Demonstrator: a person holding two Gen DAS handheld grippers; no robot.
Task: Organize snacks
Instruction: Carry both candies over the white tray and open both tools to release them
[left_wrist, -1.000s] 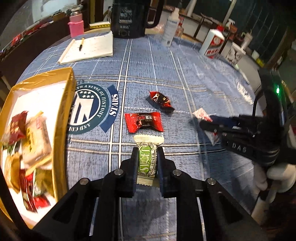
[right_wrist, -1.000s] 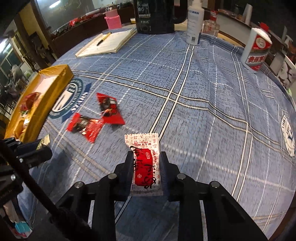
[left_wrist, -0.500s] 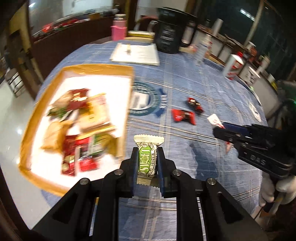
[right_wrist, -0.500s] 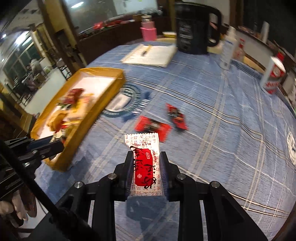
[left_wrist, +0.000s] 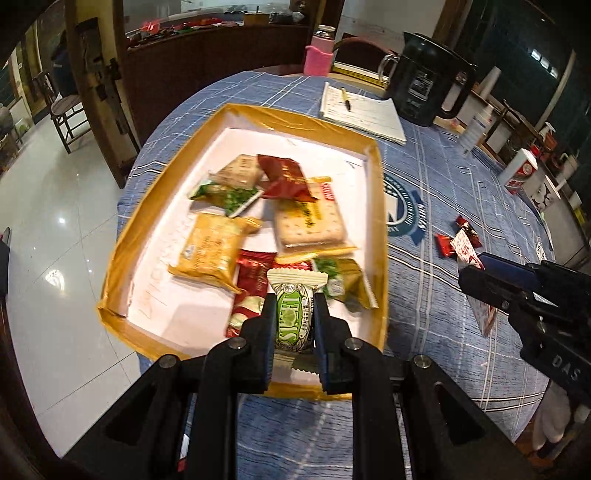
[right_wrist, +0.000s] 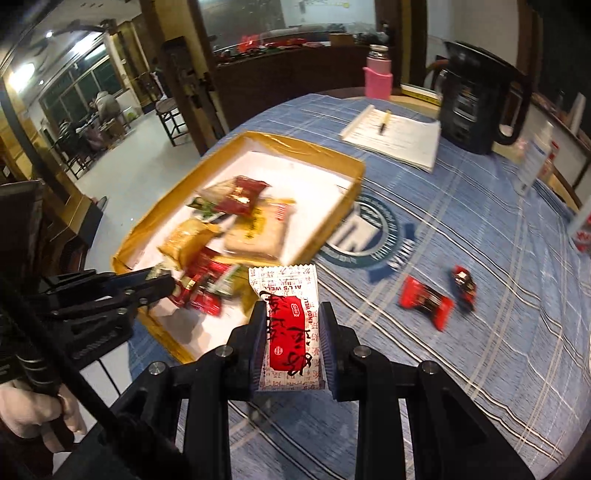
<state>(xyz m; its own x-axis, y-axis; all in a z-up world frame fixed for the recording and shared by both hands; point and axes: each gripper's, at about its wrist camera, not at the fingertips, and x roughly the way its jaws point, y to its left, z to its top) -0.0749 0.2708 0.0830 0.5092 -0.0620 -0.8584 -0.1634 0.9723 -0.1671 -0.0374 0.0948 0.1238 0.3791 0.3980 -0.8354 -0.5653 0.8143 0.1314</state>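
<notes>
**Two Wrapped Snacks Carried Over Gold-Edged Tray**

The left gripper, black and two-fingered, is seen clamped on a green-and-white wrapped candy, which is held above the near right part of a shallow cardboard tray with gold-taped walls and a white floor. To the right, the right gripper is closed on a white snack packet with a red label; from its own camera the packet is seen in the air beside the tray's near right wall, above the blue plaid tablecloth.

Inside the tray, a loose pile of packets is shown: a dark red sachet and a gold-and-green packet nearest, a yellow biscuit packet to the left, a clear-wrapped square cracker pack to the right, and a dark red foil bag farther back, overlapping the crackers.

On the cloth to the right of the tray, well apart from it, two red-wrapped candies are left lying close together, past a round blue printed emblem.

At the far side of the table, an open white notebook with a pen on it is seen, with a black jug to its right and a pink-sleeved bottle behind. A hand gripping the left tool's handle is visible at the lower left of the right camera's view.
</notes>
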